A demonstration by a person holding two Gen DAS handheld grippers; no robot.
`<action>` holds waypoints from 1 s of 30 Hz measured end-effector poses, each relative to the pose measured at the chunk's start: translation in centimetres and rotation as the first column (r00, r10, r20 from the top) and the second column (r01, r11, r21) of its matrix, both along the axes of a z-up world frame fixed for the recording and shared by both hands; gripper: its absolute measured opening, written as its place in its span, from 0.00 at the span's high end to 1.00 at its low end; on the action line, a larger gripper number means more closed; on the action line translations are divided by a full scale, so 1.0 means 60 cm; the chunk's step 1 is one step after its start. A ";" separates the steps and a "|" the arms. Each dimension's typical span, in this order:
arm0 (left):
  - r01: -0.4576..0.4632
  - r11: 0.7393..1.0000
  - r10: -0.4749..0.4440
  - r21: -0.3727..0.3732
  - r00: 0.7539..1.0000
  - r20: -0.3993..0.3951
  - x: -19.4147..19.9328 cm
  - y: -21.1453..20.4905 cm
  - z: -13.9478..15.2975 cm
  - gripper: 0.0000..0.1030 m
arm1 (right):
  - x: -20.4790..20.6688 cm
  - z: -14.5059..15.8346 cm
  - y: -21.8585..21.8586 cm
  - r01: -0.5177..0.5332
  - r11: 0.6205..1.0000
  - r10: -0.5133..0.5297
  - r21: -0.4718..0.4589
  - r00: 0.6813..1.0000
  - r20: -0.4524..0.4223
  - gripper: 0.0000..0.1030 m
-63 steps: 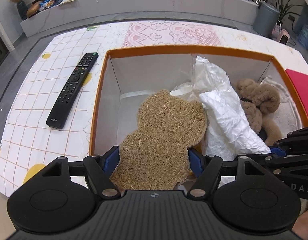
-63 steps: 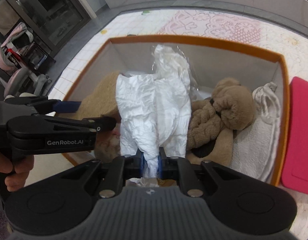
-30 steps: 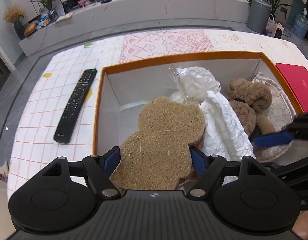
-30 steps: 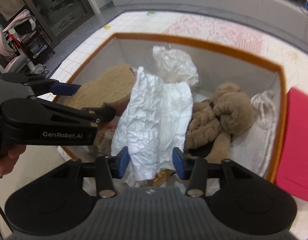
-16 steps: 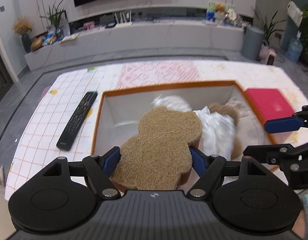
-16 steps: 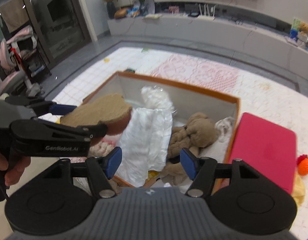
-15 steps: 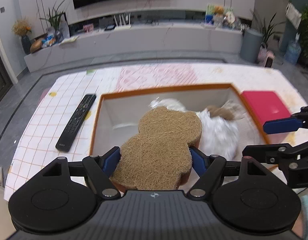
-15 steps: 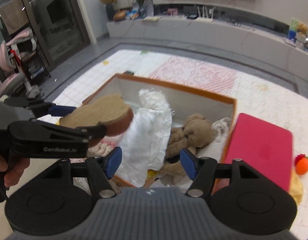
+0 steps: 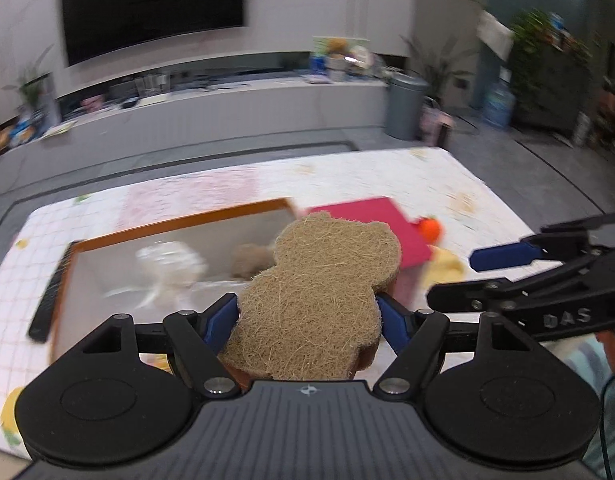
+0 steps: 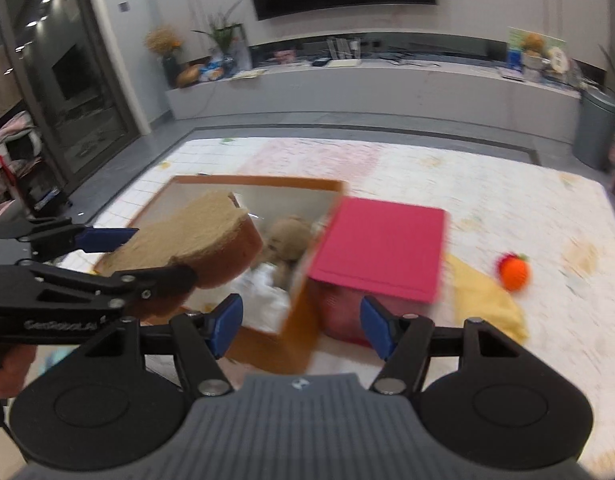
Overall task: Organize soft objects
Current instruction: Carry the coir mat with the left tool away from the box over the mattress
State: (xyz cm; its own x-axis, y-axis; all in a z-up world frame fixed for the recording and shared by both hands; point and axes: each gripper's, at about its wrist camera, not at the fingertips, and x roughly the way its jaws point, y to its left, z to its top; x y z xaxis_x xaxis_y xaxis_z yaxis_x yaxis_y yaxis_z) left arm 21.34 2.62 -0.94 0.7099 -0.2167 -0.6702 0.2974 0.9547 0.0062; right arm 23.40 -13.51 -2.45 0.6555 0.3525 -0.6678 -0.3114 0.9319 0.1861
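My left gripper point(image 9: 309, 322) is shut on a bear-shaped brown fibre sponge point(image 9: 319, 296) and holds it above the near edge of the orange-rimmed box point(image 9: 179, 224). The sponge also shows in the right wrist view point(image 10: 195, 248). The box point(image 10: 299, 308) holds white crumpled wrap point(image 9: 167, 268) and a brown plush toy point(image 10: 285, 246). My right gripper point(image 10: 301, 326) is open and empty, raised over the box's near right corner. It shows at the right in the left wrist view point(image 9: 487, 276).
A red lid point(image 10: 381, 252) leans at the box's right side. An orange knitted ball point(image 10: 515, 274) and a yellow cloth point(image 10: 487, 296) lie to the right on the tablecloth. A black remote point(image 9: 51, 296) lies left of the box.
The right gripper let go of the white wrap, which now lies in the box, and opened. Both grippers lifted and swung right; the left one still holds the sponge.
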 end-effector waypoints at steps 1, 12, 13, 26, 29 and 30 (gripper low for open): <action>0.024 1.000 -0.024 0.011 1.000 -0.003 0.001 -0.018 -0.002 0.17 | -0.004 -0.003 -0.015 0.019 1.000 -0.019 -0.006 1.000 -0.003 0.37; 0.258 0.961 -0.250 0.102 0.964 -0.085 0.026 -0.220 -0.042 0.18 | -0.033 -0.059 -0.189 0.228 0.973 -0.230 -0.028 0.970 -0.076 0.36; 0.278 0.954 -0.268 0.117 0.959 -0.093 0.031 -0.239 -0.048 0.18 | -0.033 -0.065 -0.206 0.246 0.969 -0.248 -0.032 0.965 -0.083 0.36; 0.421 0.880 -0.372 0.220 0.899 -0.232 0.127 -0.390 -0.128 0.17 | -0.004 -0.122 -0.351 0.354 0.925 -0.370 -0.134 0.922 -0.115 0.35; 0.434 0.873 -0.373 0.223 0.888 -0.270 0.148 -0.413 -0.147 0.15 | 0.011 -0.132 -0.370 0.378 0.917 -0.392 -0.129 0.912 -0.116 0.35; 0.431 0.877 -0.368 0.213 0.887 -0.278 0.152 -0.419 -0.150 0.15 | 0.017 -0.137 -0.377 0.391 0.912 -0.405 -0.126 0.907 -0.117 0.35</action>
State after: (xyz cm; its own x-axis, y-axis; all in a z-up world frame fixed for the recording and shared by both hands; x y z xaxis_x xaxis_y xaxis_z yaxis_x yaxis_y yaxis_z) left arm 30.44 -22.54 -9.94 0.4256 -0.2447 -0.8712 0.6762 0.7258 0.1265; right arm 24.42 -36.13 -10.65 0.6266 0.0101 -0.7792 0.1117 0.9884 0.1026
